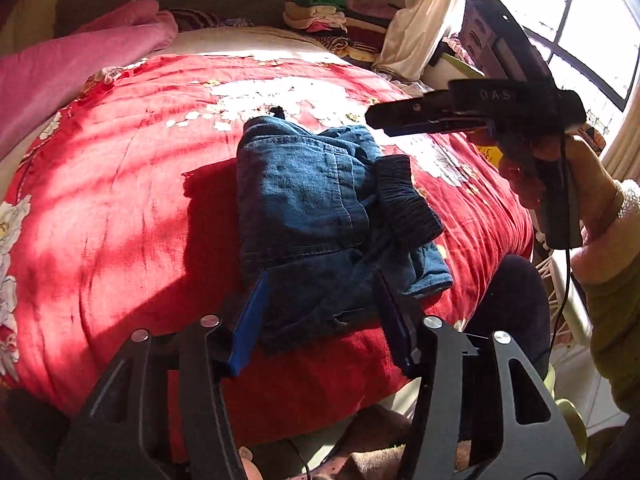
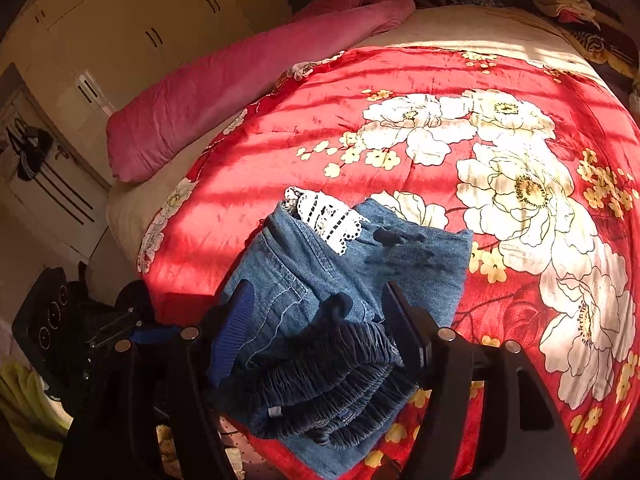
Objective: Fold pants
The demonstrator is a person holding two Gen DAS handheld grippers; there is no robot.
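Observation:
The blue denim pants lie folded in a compact bundle on the red floral bedspread, dark elastic waistband on top at the right. My left gripper is open and empty, its fingers above the bundle's near edge. My right gripper is seen from the side, held above the bed right of the pants; I cannot tell its jaw state there. In the right wrist view the right gripper is open and empty over the pants, the waistband nearest and a white lace piece sticking out at the far end.
A pink rolled quilt lies along the far left of the bed. Stacked clothes sit at the head of the bed by the curtain and window. Cupboards stand beyond the bed. The bed's near edge is just under my left gripper.

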